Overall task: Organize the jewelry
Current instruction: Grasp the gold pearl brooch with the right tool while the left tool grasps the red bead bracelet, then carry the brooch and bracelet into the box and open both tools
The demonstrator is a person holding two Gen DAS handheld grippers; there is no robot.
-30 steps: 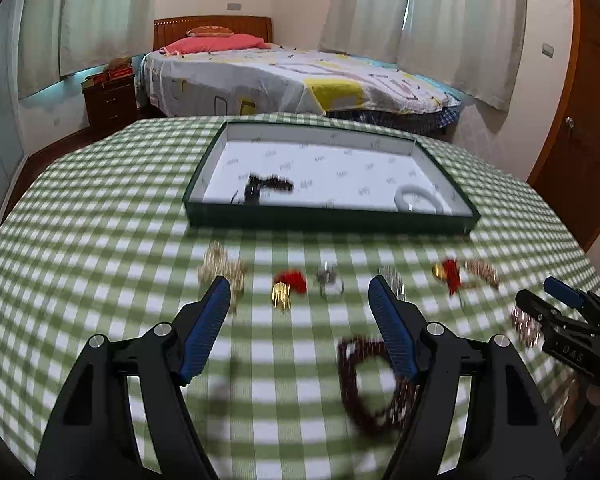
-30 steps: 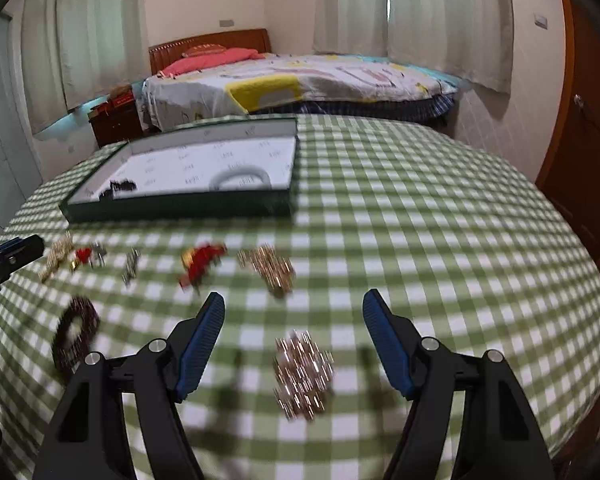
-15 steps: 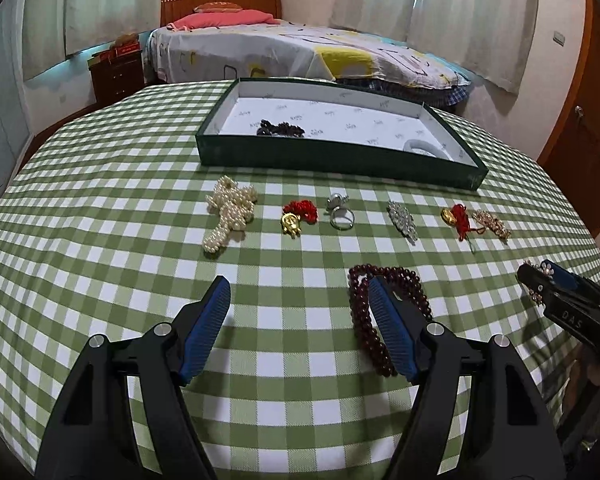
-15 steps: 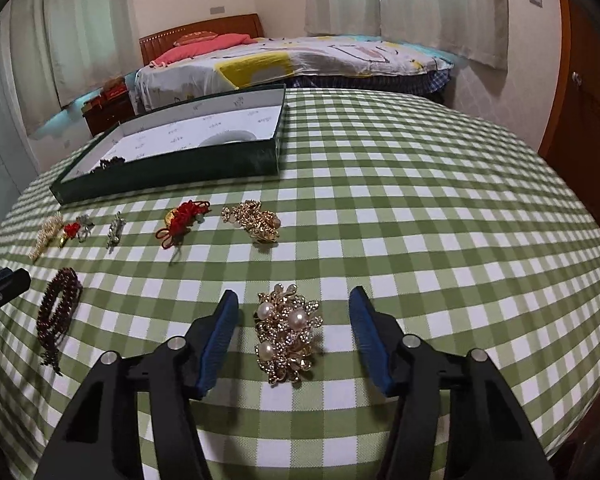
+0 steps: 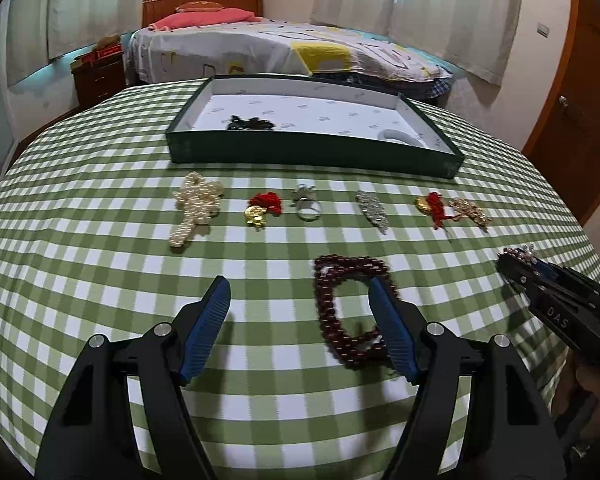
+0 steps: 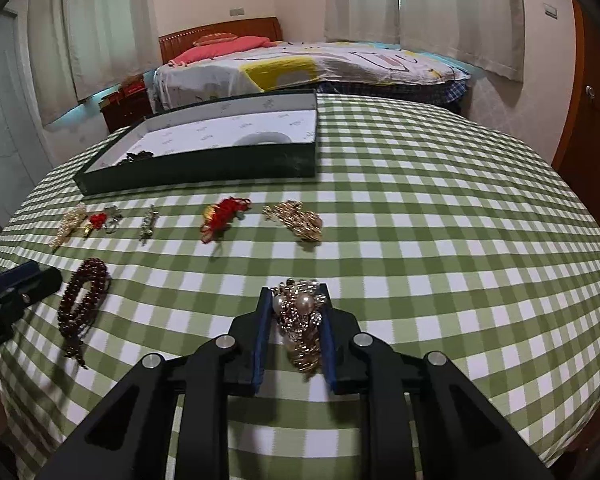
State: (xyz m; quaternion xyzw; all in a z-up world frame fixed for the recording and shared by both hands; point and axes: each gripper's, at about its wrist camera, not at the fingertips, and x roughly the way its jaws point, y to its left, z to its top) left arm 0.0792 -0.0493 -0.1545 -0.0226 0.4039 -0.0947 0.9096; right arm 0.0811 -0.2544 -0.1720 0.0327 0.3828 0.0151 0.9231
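Observation:
My right gripper [image 6: 295,290] is closing its jaws, and the blue pads press on both sides of a gold brooch with pearls [image 6: 300,320] that lies on the checked tablecloth. My left gripper [image 5: 299,282] hangs open over the cloth with nothing between its fingers. A dark red bead bracelet [image 5: 340,308] lies by its right finger. In a row beyond lie a pearl brooch [image 5: 196,206], a red and gold charm [image 5: 262,206], a silver ring [image 5: 307,204], a silver brooch [image 5: 373,210] and a red tassel [image 5: 434,206] next to a gold brooch [image 5: 470,210].
A dark green tray [image 5: 312,156] with a white lining stands behind the row, with a black piece [image 5: 250,123] and a white bangle [image 5: 396,136] in it. The round table's edge curves close at the front. A bed and a wooden door lie beyond.
My right gripper's jaws have come together around the gold pearl brooch. My left gripper has dropped a little toward the cloth near the bead bracelet and stayed open.

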